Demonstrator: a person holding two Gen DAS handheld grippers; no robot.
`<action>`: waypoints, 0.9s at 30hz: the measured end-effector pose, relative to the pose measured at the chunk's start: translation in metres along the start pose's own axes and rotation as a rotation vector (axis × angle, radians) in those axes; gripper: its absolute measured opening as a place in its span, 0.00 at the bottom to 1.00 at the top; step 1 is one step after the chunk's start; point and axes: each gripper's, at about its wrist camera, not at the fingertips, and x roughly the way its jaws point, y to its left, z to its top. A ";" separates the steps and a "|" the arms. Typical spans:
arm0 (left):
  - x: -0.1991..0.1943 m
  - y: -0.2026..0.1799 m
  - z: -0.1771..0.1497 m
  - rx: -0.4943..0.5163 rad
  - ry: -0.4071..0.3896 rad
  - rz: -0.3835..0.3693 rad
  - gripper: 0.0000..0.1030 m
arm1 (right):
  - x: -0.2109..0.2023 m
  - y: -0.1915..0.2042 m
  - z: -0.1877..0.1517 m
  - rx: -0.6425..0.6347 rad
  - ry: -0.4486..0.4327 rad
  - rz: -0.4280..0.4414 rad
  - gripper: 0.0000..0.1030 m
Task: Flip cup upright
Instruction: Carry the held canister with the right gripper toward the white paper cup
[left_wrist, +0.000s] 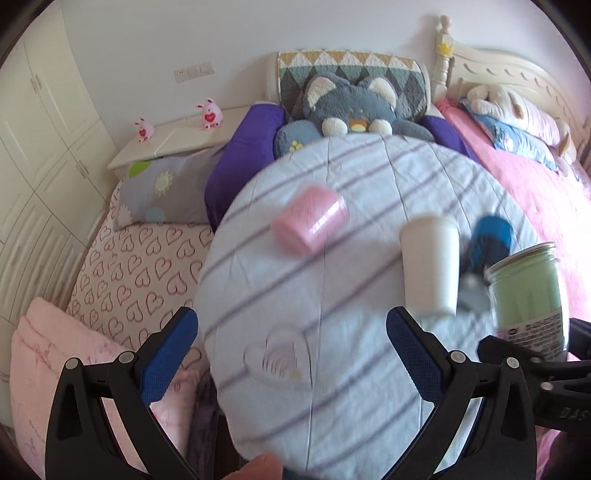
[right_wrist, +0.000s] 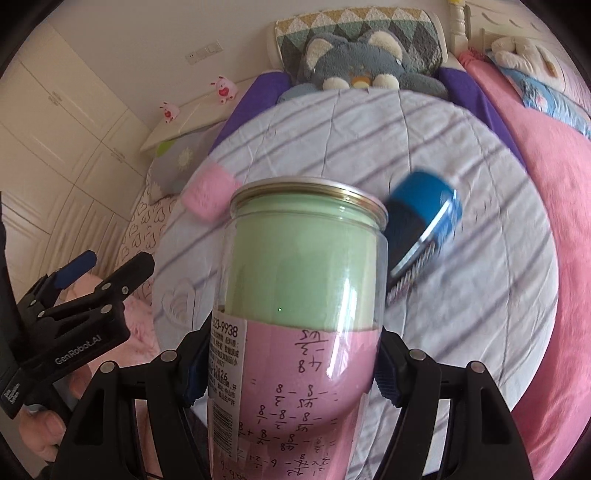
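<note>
Left wrist view: left gripper (left_wrist: 291, 317) nearest, black arms, ribbed blue pads (left_wrist: 168, 354) spread wide, nothing between them. Beyond, a round table under soft, creased, pale striped cloth (left_wrist: 332, 369). On the cloth: a pink cup (left_wrist: 310, 221) lying on its side, a plain white tapered cup (left_wrist: 430, 266) standing, a blue cup (left_wrist: 487, 243) tipped over behind it. At the right edge, the clear cup (left_wrist: 528, 295), green inside, seen standing rim up, raised off the cloth.

Right wrist view: right gripper (right_wrist: 291, 354) clamped on the lower body of the clear cup, a smooth, glossy plastic cylinder with a gold metal rim (right_wrist: 306, 195) at the far end. Green paper lining above, pink scribbled paper below, printed label down one side. Probably the task's cup, near upright, not yet set down.

Risks: slick curved wall held low, so liable to twist or slide between the pads. Soft wrinkled cloth underneath, so a tilted or hasty release could topple it. Blue cup and white cup close by, easy to knock while lowering.
</note>
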 end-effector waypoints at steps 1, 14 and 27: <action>-0.003 0.000 -0.009 0.001 0.004 0.000 1.00 | 0.003 0.000 -0.007 0.003 0.007 0.000 0.70; -0.017 0.004 -0.071 -0.011 0.052 -0.020 1.00 | 0.053 -0.013 -0.042 0.055 0.075 -0.071 0.70; -0.025 -0.008 -0.079 0.015 0.055 -0.054 1.00 | 0.034 -0.014 -0.036 0.054 0.017 -0.126 0.80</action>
